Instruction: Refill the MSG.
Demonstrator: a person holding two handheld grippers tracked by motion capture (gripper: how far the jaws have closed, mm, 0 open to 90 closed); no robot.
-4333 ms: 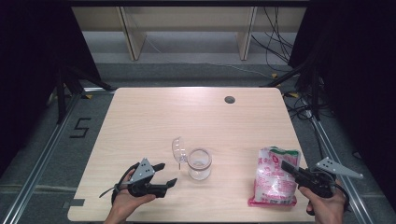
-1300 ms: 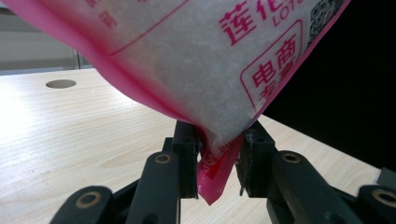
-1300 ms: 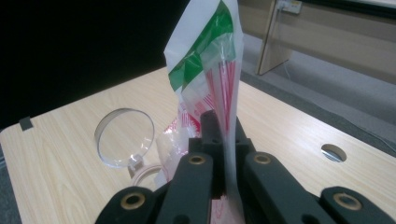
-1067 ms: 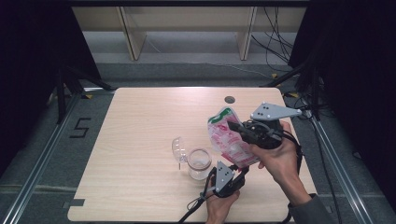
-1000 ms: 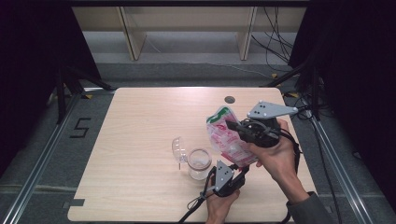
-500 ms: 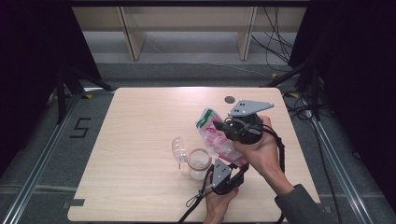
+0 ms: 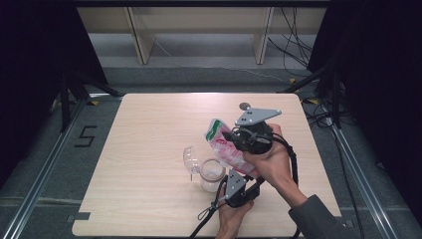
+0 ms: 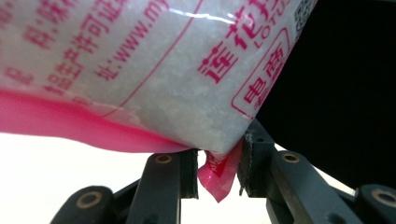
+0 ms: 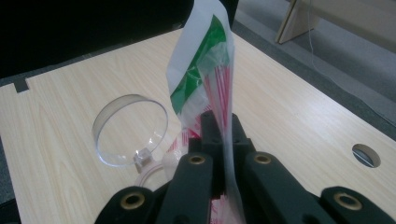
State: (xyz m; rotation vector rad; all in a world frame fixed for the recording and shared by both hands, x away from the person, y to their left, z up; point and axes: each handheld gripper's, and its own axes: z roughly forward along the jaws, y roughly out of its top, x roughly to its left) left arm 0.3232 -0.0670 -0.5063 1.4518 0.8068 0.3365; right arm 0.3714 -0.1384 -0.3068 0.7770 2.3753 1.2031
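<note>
Since half a second ago the right gripper [image 7: 230, 136] has carried the pink-and-white bag [image 7: 224, 149] a little further left, so the bag's green-edged top now hangs above the open glass jar [image 7: 212, 174]; over four seconds ago that bag lay flat at the right end of the tabletop [image 7: 149, 129].

From the high view the bag is tilted, top end up and to the left, stretched between both hands. The left gripper [image 7: 238, 185] sits low beside the jar, under the bag's bottom end. The jar's hinged clear lid [image 7: 189, 159] stands open on its left.

Looking along the left gripper [image 8: 218, 170], its jaws are clamped on the bag's [image 8: 154, 70] pink bottom corner, and white granules show through the printed film. How firmly the pads bite is hard to judge at this close range.

In the right gripper view the jaws [image 9: 219, 140] are pressed together on the thin film near the bag's top [image 9: 205, 79], with the red stripes and green band rising above them. Beyond, the clear lid [image 9: 130, 129] stands upright on the tabletop [image 9: 70, 102], and a round hole [image 9: 365, 155] shows in the wood at the right.
</note>
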